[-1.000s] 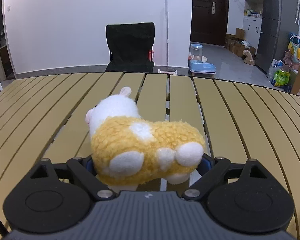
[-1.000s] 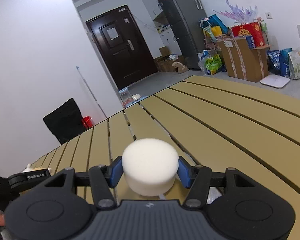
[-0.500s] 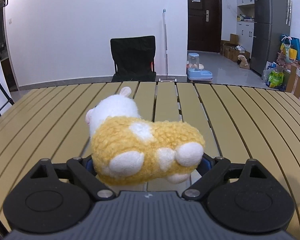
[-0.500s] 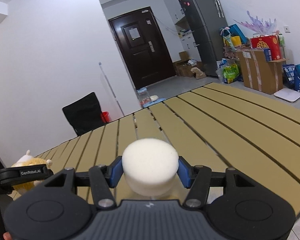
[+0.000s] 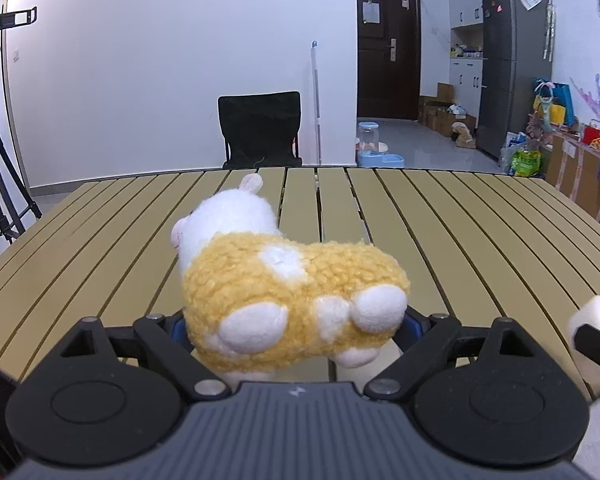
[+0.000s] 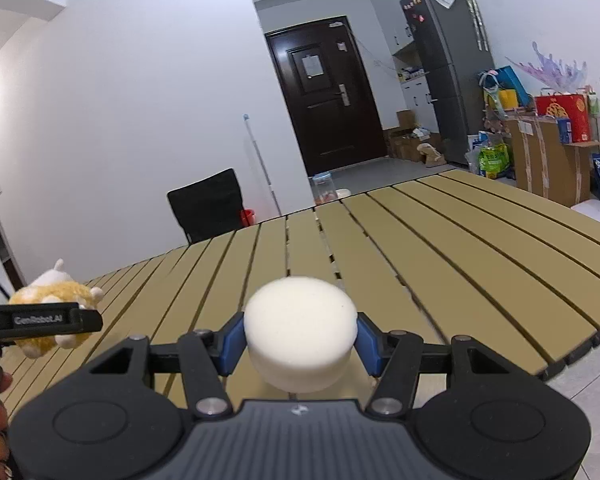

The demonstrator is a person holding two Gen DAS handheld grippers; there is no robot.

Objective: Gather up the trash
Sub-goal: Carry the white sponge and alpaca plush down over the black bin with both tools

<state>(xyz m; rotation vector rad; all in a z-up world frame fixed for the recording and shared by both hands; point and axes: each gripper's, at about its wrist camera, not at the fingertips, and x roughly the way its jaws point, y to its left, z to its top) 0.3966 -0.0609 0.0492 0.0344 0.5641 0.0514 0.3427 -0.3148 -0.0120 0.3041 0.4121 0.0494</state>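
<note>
With both pickups apparently done, left gripper (image 5: 296, 332) clamps the plush (image 5: 284, 292) and right gripper (image 6: 300, 344) pinches the foam puck (image 6: 300, 332), both above the table (image 5: 460, 232); no bin visible, drop-off remains.

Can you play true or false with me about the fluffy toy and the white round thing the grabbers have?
1. The left gripper holds a yellow and white plush toy. True.
2. The right gripper is empty. False: it is shut on a white foam puck.
3. The table is made of tan slats. True.
4. The plush toy is lying on the table. False: it is gripped and lifted above the slats.
5. A black chair stands behind the table. True.
6. The dark door is wide open. False: it is closed.
</note>
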